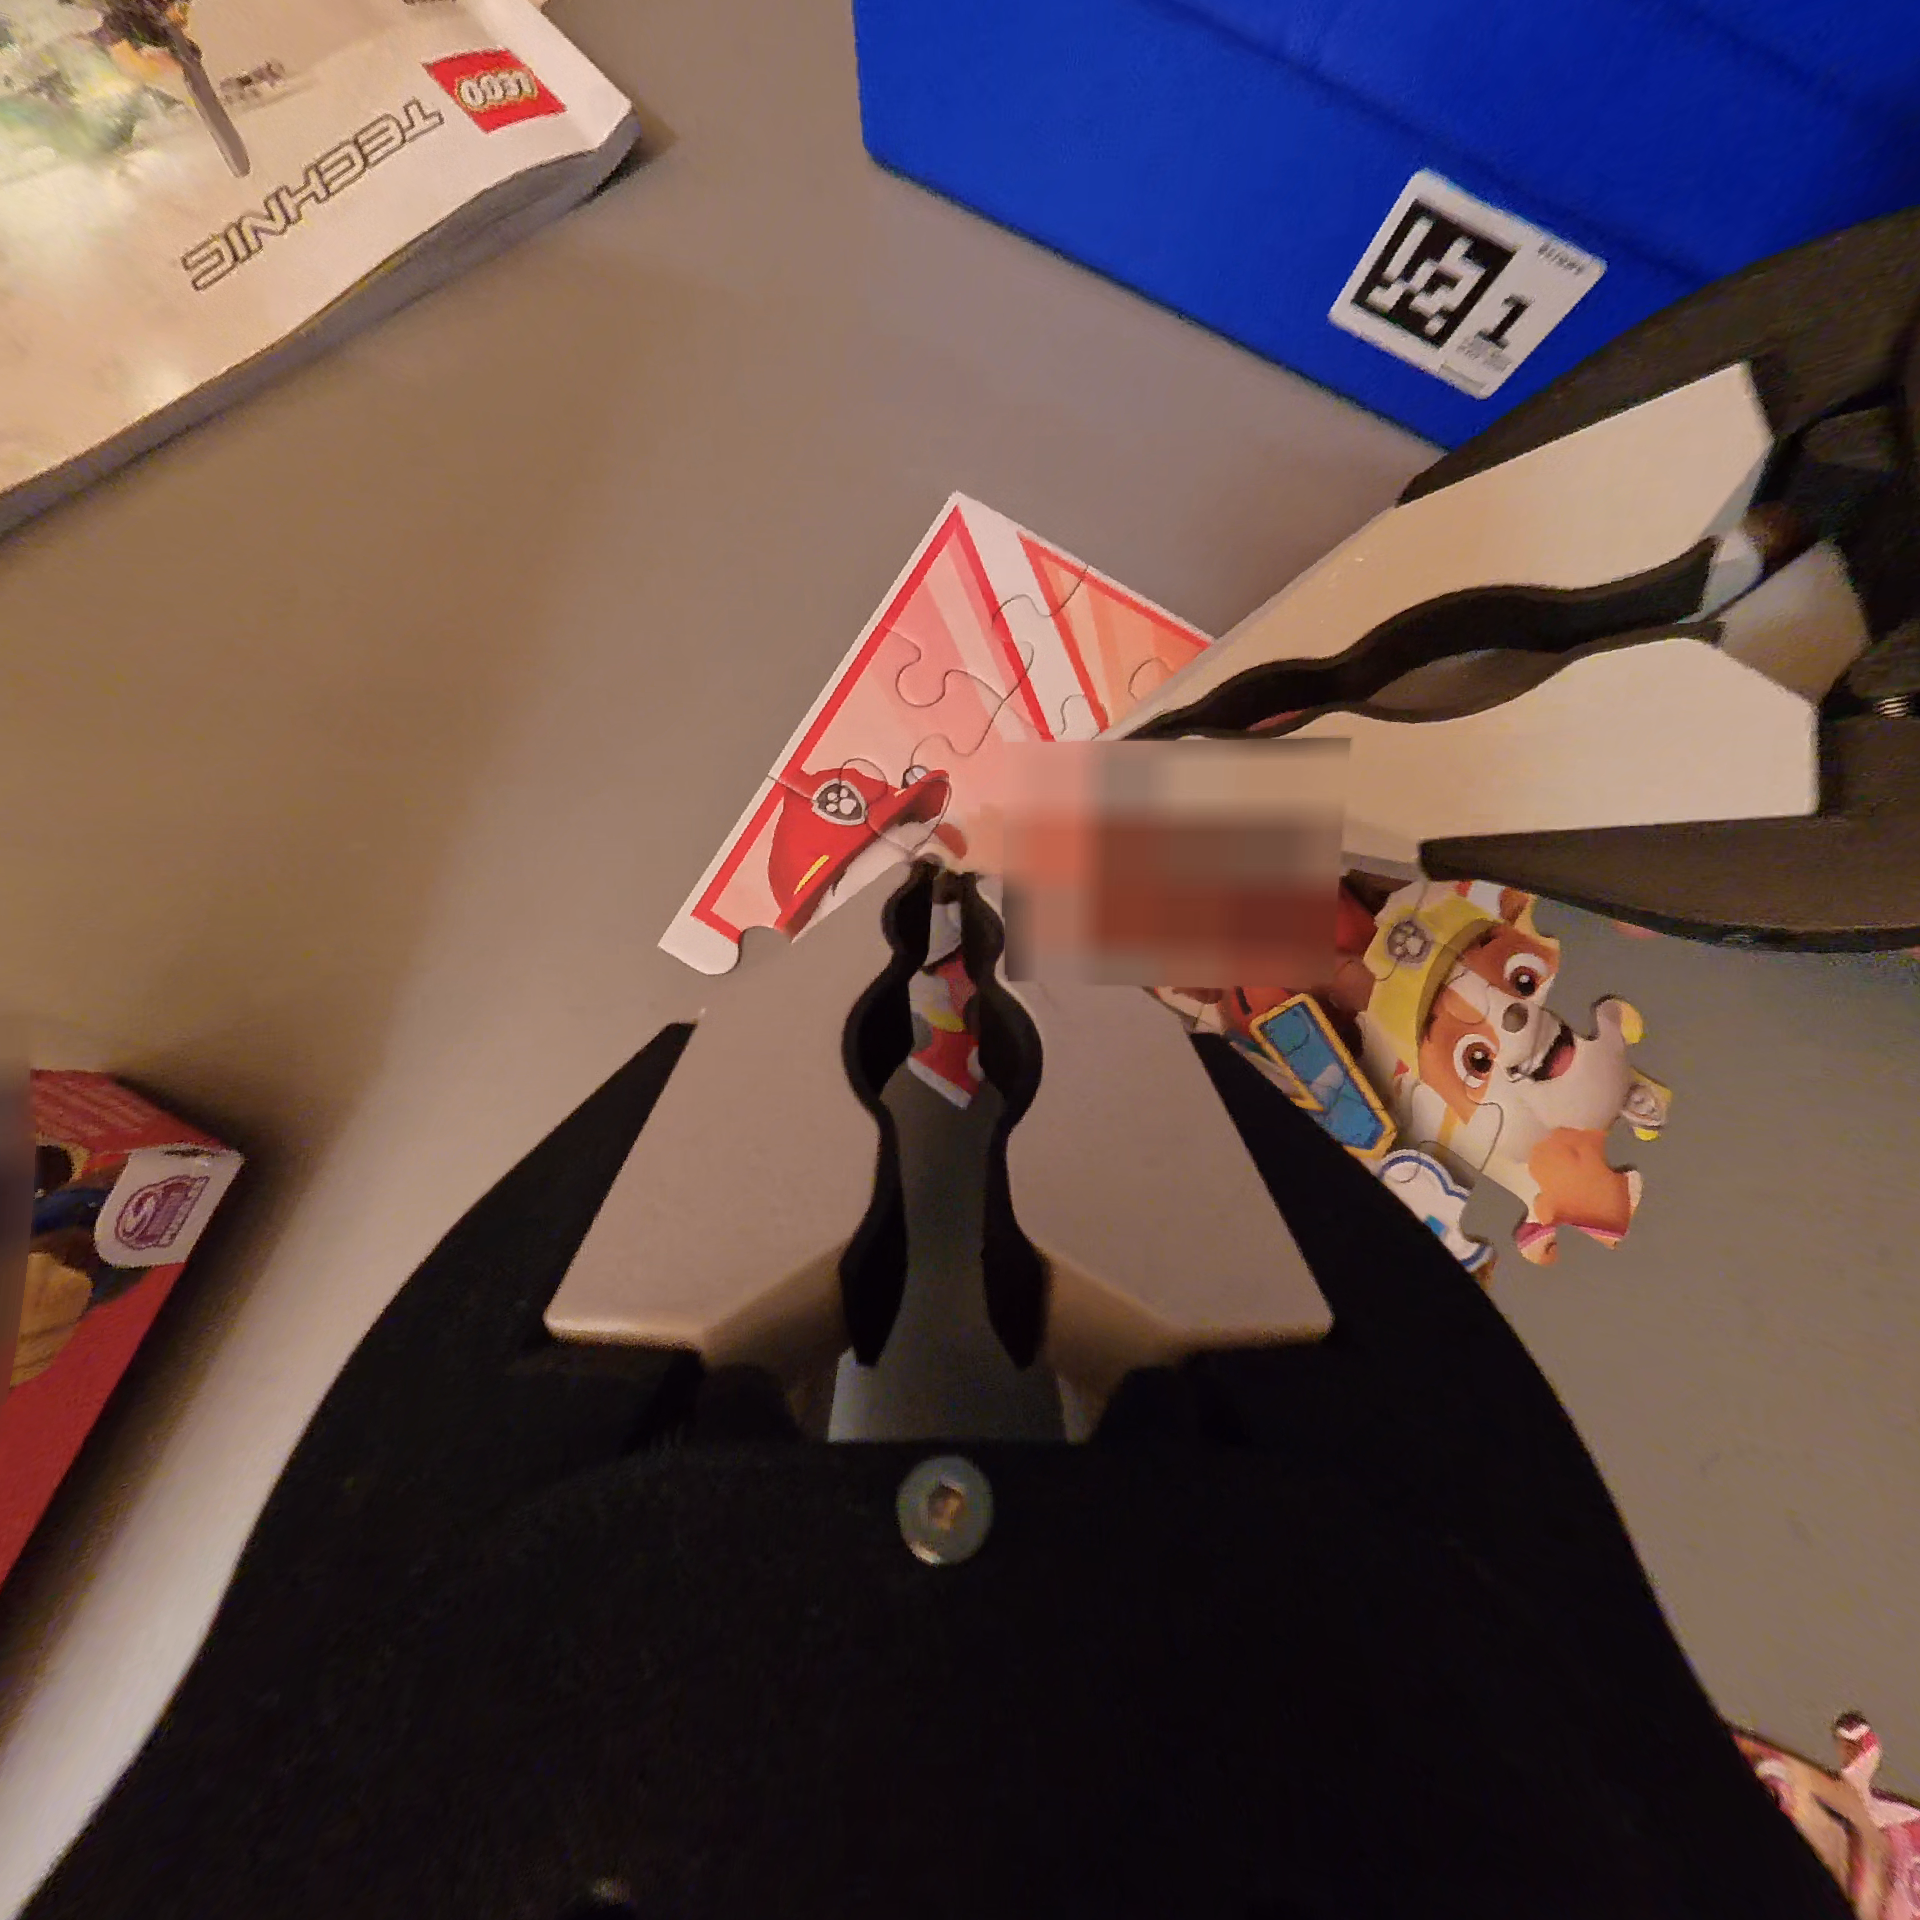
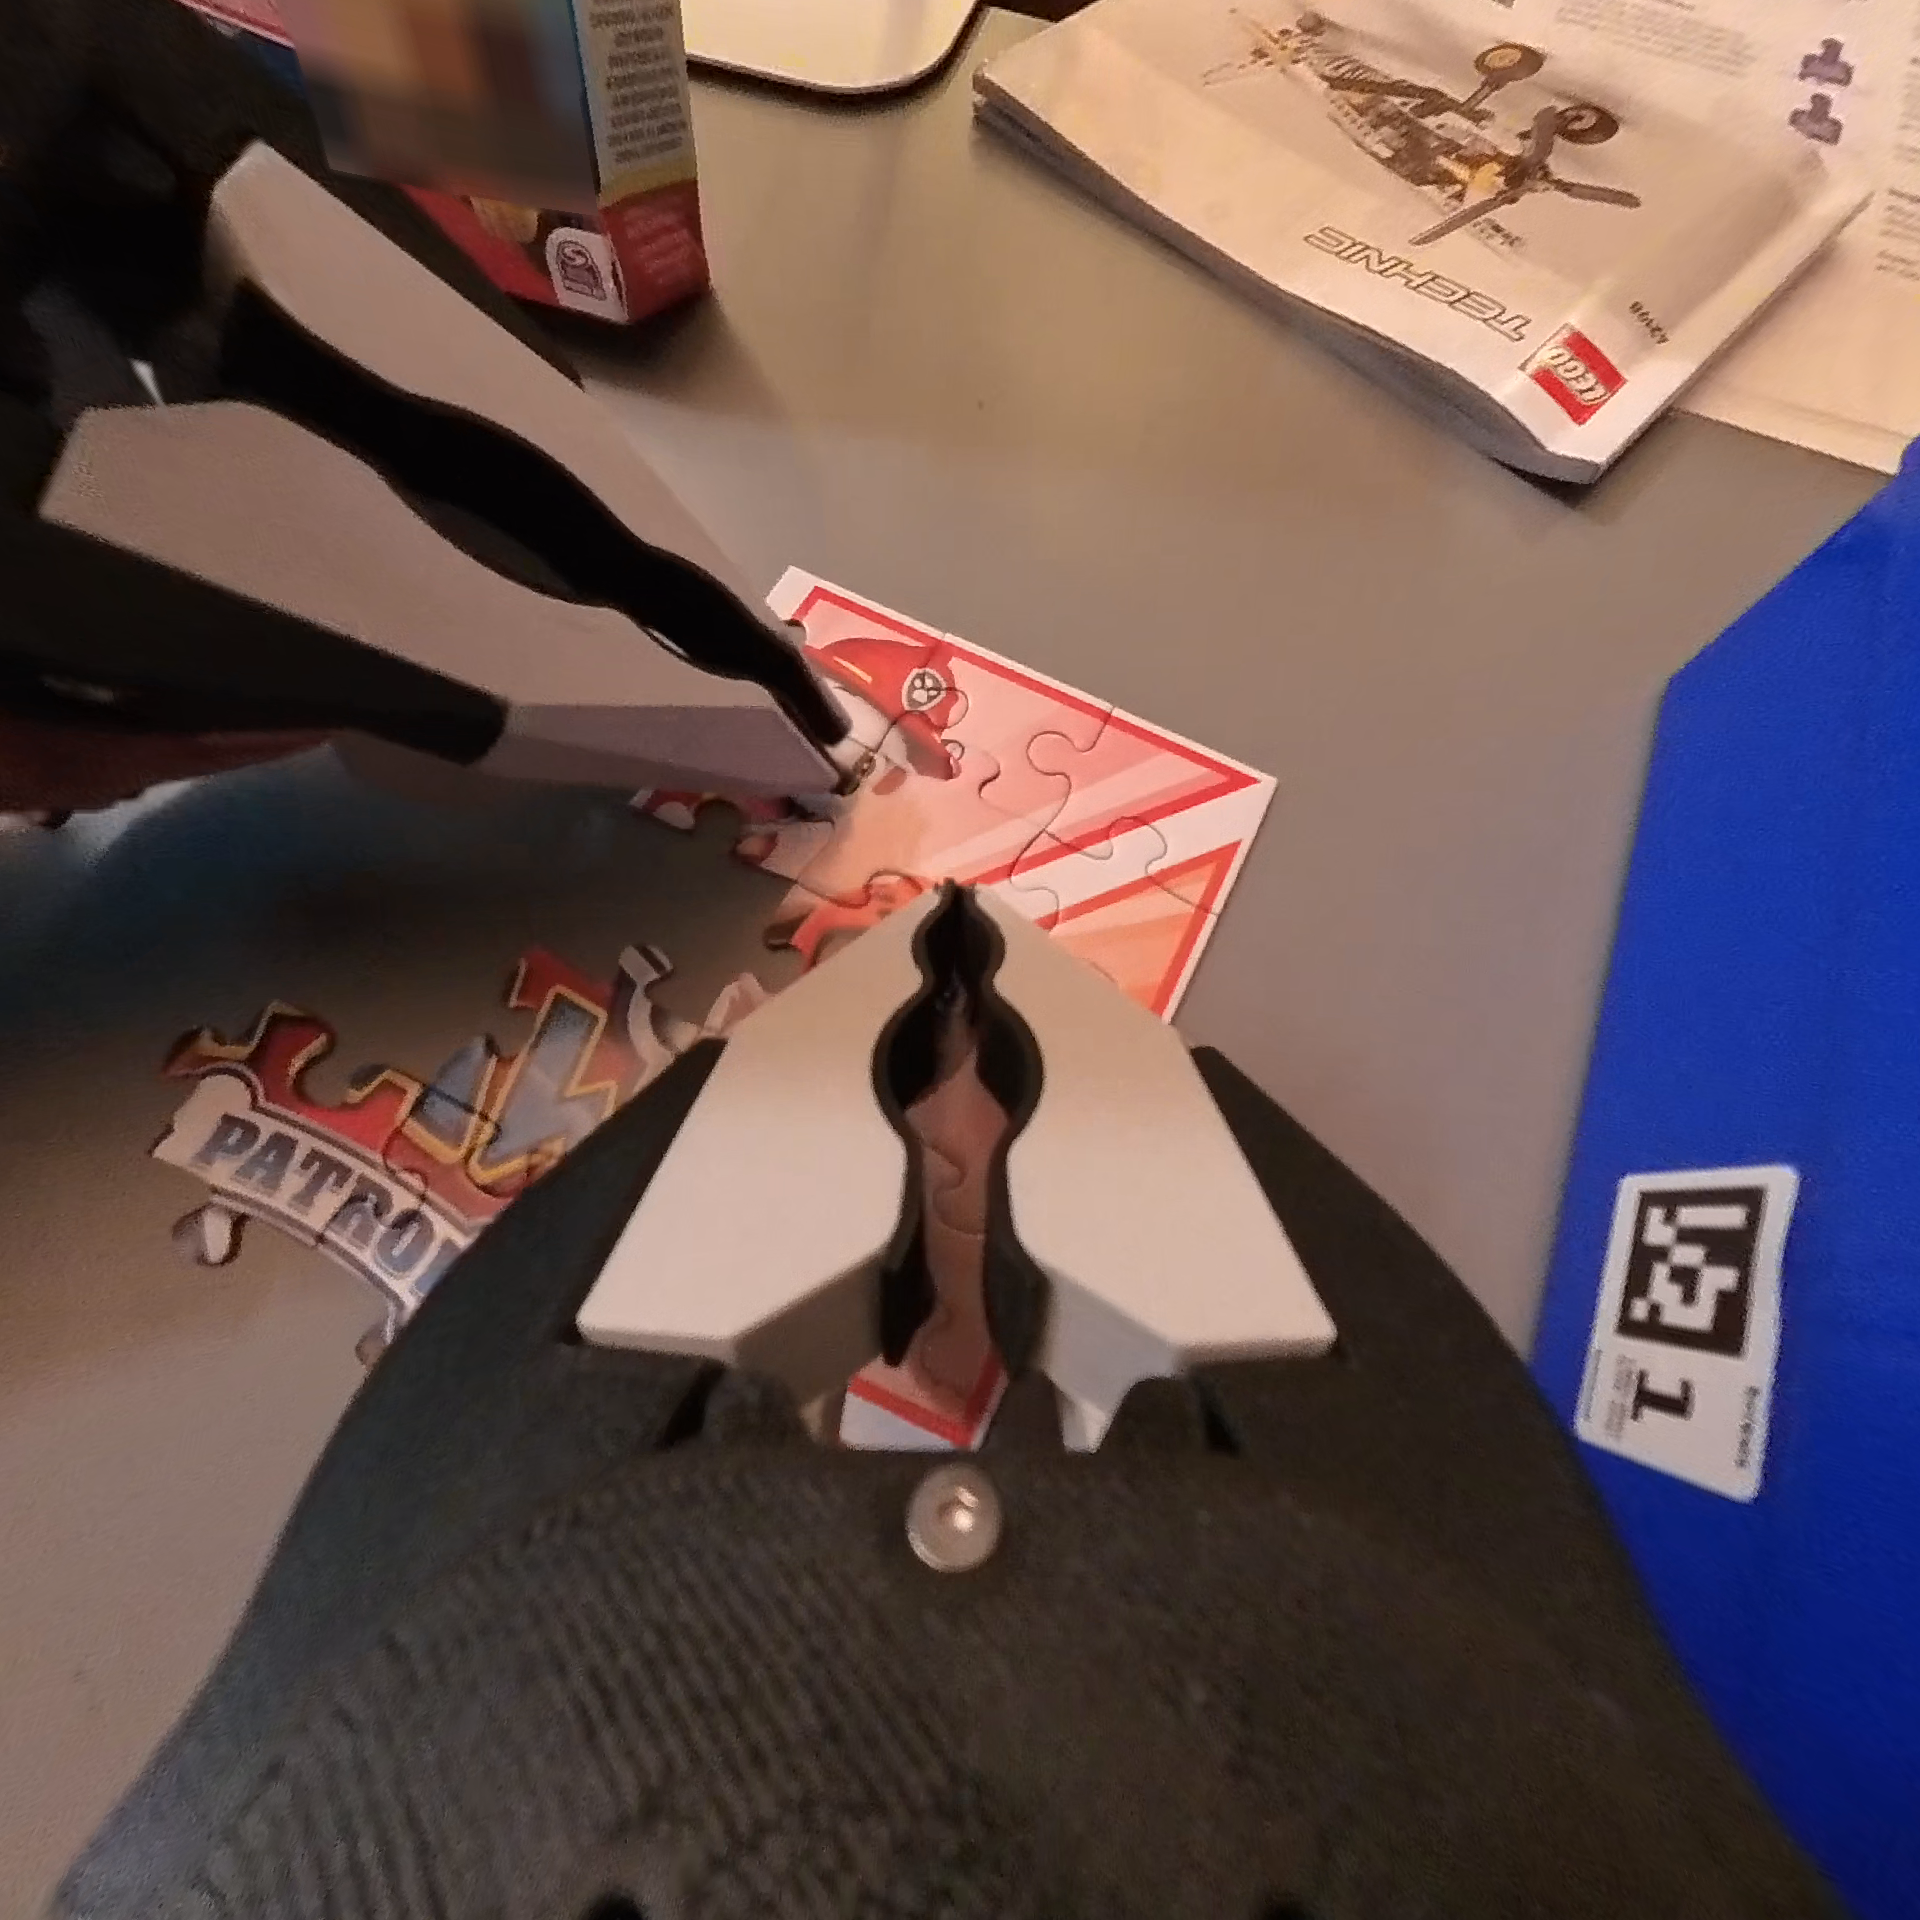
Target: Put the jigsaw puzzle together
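Two tongs in view, both with jaws drawn together. Left gripper point(image 1: 940, 878): tips closed and set down on the red-bordered puzzle section point(image 1: 914, 707), at the picture of a red helmet; whether anything is pinched between the tips, cannot tell. Right gripper point(image 2: 951, 899): tips shut, nothing seen between them, poised over the same section just beside the left one, its fingers point(image 1: 1351, 665) entering from the right in the left wrist view. One joined corner section of puzzle, flat on the grey table point(image 1: 520, 623), middle of the scene. Two more joined clusters nearby: one with a cartoon pup in a yellow helmet point(image 1: 1496, 1049), near right, and one lettered emblem cluster point(image 2: 343, 1132), near left of the right wrist view. One blue box point(image 1: 1299, 135) with one black-and-white marker sticker point(image 1: 1465, 281), far right. One instruction booklet point(image 1: 239, 177), far left. One red carton point(image 1: 94, 1247), near left.
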A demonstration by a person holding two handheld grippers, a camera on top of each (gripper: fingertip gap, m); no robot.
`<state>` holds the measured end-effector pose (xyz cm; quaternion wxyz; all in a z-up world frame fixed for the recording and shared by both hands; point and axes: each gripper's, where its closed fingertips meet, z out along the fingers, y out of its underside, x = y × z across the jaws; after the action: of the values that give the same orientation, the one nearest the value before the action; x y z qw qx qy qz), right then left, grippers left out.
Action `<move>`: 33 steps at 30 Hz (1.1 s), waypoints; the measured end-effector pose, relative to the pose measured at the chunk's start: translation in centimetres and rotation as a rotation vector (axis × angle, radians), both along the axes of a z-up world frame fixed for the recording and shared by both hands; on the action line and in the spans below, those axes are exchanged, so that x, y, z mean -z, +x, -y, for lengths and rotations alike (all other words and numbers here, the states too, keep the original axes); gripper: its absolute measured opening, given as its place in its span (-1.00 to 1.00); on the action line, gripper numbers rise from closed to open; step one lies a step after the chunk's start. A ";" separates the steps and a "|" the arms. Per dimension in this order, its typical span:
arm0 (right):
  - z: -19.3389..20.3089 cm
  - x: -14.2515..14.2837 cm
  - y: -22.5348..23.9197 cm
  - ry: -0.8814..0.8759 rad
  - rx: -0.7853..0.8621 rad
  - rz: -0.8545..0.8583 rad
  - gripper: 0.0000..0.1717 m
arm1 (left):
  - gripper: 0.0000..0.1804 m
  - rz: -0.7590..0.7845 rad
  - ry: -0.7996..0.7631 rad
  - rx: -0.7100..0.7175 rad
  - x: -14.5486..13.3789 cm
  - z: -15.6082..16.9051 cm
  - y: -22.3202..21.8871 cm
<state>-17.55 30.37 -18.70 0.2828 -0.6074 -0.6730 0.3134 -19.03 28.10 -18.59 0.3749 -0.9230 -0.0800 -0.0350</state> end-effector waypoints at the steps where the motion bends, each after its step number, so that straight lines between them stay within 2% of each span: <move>1: 0.0 0.0 -0.1 -0.002 0.002 0.000 -1.00 | -0.98 0.011 0.012 0.007 -0.2 -0.1 0.2; 5: -0.2 0.2 -0.4 0.017 0.004 0.017 -1.00 | -0.98 0.007 -0.018 0.014 0.6 -0.2 0.4; 17: 0.4 0.2 -2.7 0.002 -0.035 0.021 -1.00 | -1.00 0.069 0.007 -0.006 0.7 -0.4 0.5; 25: -0.4 0.2 -3.2 0.019 -0.013 0.012 -1.00 | -1.00 0.051 0.003 -0.006 0.7 -0.3 0.5; 29: 0.3 0.3 -2.8 0.023 -0.055 0.022 -1.00 | -1.00 0.051 0.003 -0.008 0.7 -0.3 0.6; 33: -2.5 0.2 -0.1 0.212 0.071 0.045 -1.00 | -1.00 0.053 -0.012 -0.026 0.7 0.2 0.5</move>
<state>-17.65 32.86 -18.93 0.3411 -0.6043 -0.6866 0.2168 -18.50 27.93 -19.31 0.3674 -0.9229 -0.1021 -0.0540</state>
